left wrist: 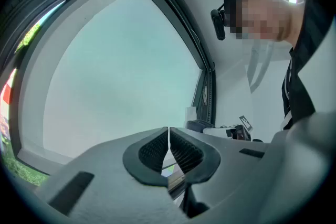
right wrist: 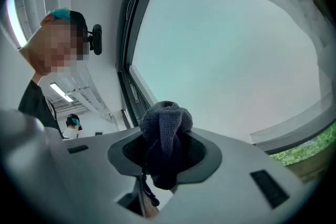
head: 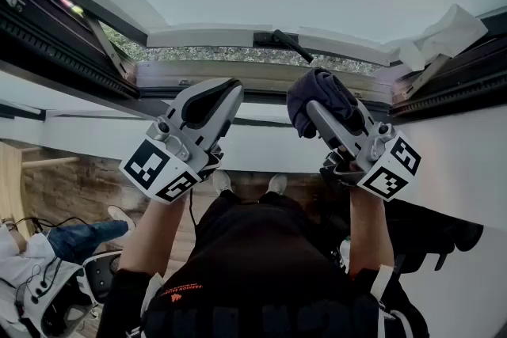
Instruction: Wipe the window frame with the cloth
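Note:
A dark blue cloth (head: 317,100) is bunched between the jaws of my right gripper (head: 322,108), which is shut on it; the right gripper view shows the same cloth (right wrist: 164,136) bulging out of the jaws. The cloth is raised just below the window frame (head: 261,77) of an open, tilted window. My left gripper (head: 212,100) is held up beside it, shut with nothing between its pads (left wrist: 169,150). The pane (left wrist: 115,76) fills most of both gripper views.
A black window handle (head: 287,43) sticks out of the sash above the cloth. A white cloth (head: 444,36) lies on the frame at upper right. Dark seals and hinge arms (head: 111,51) run down both sides. A seated person (head: 47,249) is at lower left.

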Action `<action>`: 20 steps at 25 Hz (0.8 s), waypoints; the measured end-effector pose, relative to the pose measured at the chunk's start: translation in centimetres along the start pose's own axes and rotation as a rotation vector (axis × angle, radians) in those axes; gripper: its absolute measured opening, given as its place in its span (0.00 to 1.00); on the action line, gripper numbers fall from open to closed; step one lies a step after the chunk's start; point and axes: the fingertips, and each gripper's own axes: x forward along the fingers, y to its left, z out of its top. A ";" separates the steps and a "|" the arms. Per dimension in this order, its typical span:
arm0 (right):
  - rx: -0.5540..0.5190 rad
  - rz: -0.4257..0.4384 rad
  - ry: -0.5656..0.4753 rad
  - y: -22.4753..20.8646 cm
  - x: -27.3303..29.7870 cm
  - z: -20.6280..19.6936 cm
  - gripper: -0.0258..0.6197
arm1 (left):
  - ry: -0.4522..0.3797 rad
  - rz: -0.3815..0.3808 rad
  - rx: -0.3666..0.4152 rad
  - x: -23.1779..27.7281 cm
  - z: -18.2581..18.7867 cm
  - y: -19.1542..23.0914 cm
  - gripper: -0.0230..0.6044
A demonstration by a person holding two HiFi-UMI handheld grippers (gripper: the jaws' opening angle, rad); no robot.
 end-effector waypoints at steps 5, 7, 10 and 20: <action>-0.015 0.000 0.002 0.0 -0.1 -0.1 0.23 | -0.005 0.009 0.005 -0.2 -0.2 -0.2 0.08; -0.021 0.001 0.000 0.0 -0.1 -0.1 0.23 | -0.007 0.016 0.009 -0.3 -0.3 -0.4 0.08; -0.015 0.026 -0.008 0.1 -0.1 -0.1 0.23 | -0.012 0.033 0.019 -0.6 -0.6 -0.7 0.08; -0.018 0.105 -0.001 2.1 5.1 -1.2 0.23 | -0.014 0.098 0.058 -4.2 0.4 2.1 0.08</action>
